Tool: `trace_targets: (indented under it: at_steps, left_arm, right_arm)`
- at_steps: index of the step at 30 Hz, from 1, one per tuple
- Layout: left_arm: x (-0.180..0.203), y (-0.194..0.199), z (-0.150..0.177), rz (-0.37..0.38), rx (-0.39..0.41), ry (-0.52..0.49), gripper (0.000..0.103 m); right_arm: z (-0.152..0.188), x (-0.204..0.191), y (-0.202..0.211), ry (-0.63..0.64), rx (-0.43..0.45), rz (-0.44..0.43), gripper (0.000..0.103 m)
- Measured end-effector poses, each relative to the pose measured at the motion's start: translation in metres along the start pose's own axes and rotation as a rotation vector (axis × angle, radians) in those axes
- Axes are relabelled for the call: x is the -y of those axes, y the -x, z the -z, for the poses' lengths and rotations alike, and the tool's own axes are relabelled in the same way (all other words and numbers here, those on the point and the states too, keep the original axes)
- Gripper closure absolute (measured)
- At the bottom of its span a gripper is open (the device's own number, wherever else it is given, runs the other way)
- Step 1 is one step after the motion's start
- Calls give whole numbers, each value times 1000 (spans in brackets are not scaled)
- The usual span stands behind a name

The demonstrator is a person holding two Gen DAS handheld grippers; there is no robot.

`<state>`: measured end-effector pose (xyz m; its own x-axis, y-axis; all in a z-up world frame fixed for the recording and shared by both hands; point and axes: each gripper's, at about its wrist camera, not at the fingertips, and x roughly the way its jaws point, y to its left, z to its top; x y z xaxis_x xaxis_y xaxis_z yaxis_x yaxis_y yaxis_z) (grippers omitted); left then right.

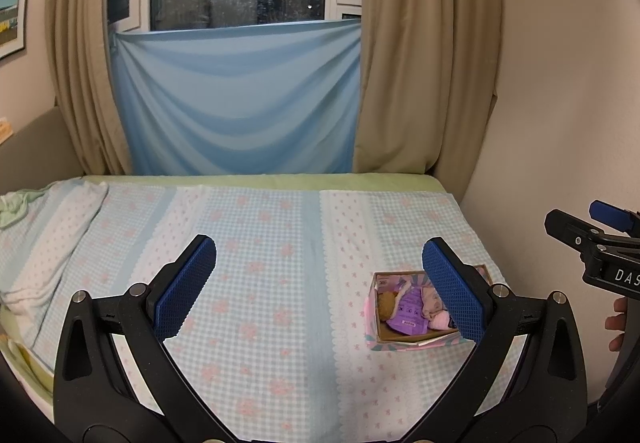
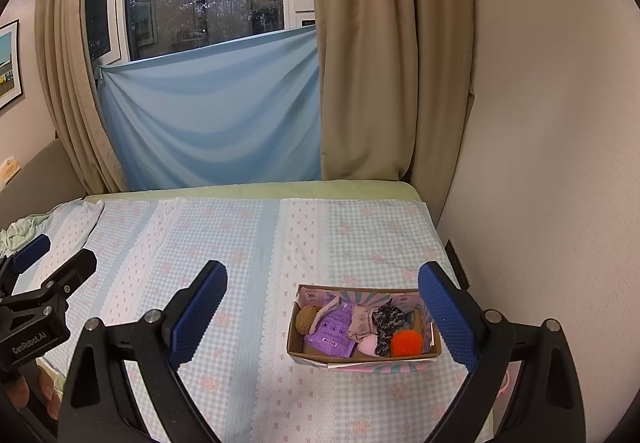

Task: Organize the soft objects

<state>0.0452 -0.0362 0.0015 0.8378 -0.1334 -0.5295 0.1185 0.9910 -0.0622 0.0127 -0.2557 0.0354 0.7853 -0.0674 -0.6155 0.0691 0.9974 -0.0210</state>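
My L gripper and R gripper are both spread wide, nothing between pads, above the bed. Cardboard box sits on the checked cover at approx. 3 o'clock of bed ctr, near the wall. Contents: brown plush, purple packet, pink item, dark patterned cloth, orange pom-pom. Pom-pom and dark cloth show in R view only; in L view my finger pad covers that end of the box.

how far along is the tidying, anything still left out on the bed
Looks nearly done: the cardboard box already holds an orange pom-pom, purple packet and brown plush. Left gripper and right gripper are open, empty. Only a crumpled green cloth lies loose.
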Motion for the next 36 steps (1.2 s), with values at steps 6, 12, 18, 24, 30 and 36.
trace_targets:
  at_steps: [6,12,18,24,30,36]
  left_arm:
    - [-2,-3,1,-2,-4,11,0]
    - [-3,-5,2,-10,-5,9,0]
    - [-2,-8,4,-1,-11,8,0]
    - [-7,-7,3,9,4,35,0]
    - [-10,-9,-2,-47,30,20,0]
    - [-14,-25,0,-61,3,11,0]
  right_arm:
    - [0,0,0,-1,3,-1,8]
    - [-1,0,-1,-1,3,-1,8]
    - [-1,-1,-2,0,3,-2,8]
    - [-2,-3,-5,5,3,-4,8]
    - [-6,-9,-14,10,-11,-3,8]
    - [-7,-15,-34,2,-58,0,8]
